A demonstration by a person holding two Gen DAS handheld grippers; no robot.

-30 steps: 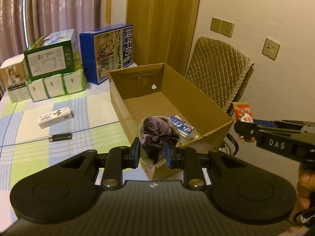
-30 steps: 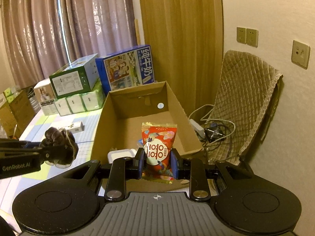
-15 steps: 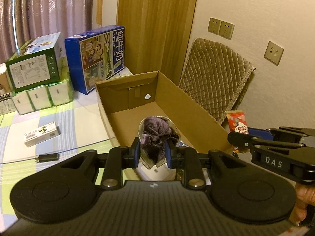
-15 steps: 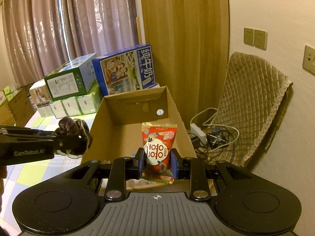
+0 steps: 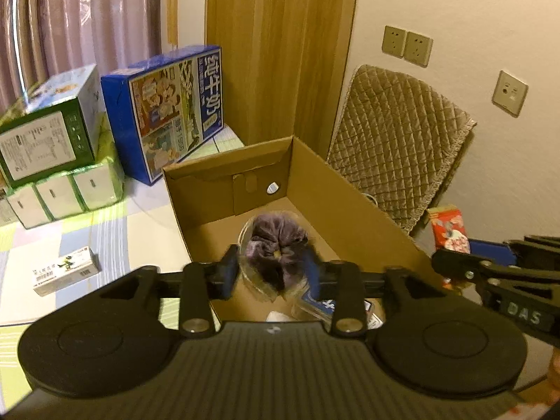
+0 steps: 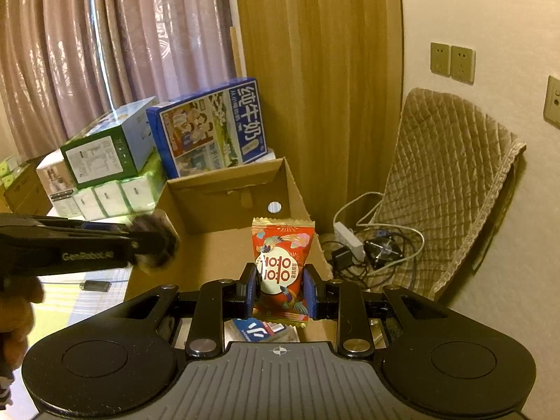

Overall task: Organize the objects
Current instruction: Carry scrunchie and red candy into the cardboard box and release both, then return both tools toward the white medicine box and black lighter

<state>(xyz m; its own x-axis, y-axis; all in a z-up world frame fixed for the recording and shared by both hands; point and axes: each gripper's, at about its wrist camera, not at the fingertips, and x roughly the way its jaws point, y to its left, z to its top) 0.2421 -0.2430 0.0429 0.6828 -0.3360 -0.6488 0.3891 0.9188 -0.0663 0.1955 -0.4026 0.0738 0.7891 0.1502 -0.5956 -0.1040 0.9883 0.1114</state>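
The left tongs [image 5: 274,271] hang over the open cardboard box [image 5: 353,196] with their blue pads set a little apart, and between them sits a dark purple scrunchie in a clear wrapper [image 5: 276,248]. The picture is blurred there, so whether the pads grip the wrapper or have let go cannot be told. From the right wrist view the same tongs reach in from the left, smeared by motion, with the scrunchie at their tip above the near left wall of the box.

The right tongs [image 6: 280,288] are closed on a red snack packet [image 6: 281,262], held upright by its lower half over the near right part of the box. On the box floor below lie a blue and white packet [image 6: 253,330] and a small white item, only partly seen.

The box stands at the right edge of the counter [image 5: 105,224], which wears a checked cloth of green, white and pale blue. On the counter to the left lie a small white carton [image 5: 64,271] and, in the right wrist view, a dark stick-like object [image 6: 96,285]. At the far left stand a tall blue milk carton box [image 5: 168,112], a green box [image 5: 49,129] and white packs [image 5: 66,196] under it. A quilted chair [image 6: 451,182] stands right of the box, with cables and a power strip [image 6: 348,236] on the floor.
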